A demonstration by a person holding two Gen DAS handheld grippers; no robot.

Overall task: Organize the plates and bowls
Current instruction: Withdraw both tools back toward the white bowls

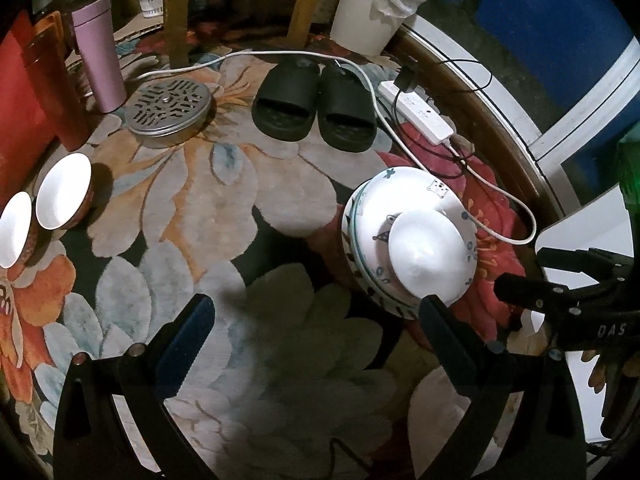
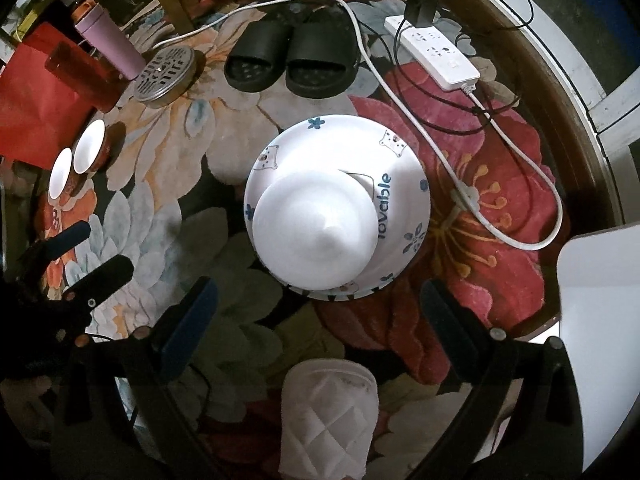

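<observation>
Left tool [image 1: 316,312] agape, leftmost bowl [image 1: 14,229] half cropped.

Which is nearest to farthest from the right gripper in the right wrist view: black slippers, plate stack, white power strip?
From the right gripper, which is open and empty:
1. Plate stack, just ahead of the fingertips, centre.
2. Black slippers, beyond the stack, slightly left.
3. White power strip, far right, near the table rim.
The slippers and power strip lie at a similar depth, so their order is close.

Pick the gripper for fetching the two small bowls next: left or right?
Left, probably. The two small bowls sit on the left gripper's side; the right gripper faces the plate stack. Both are open, empty.
</observation>
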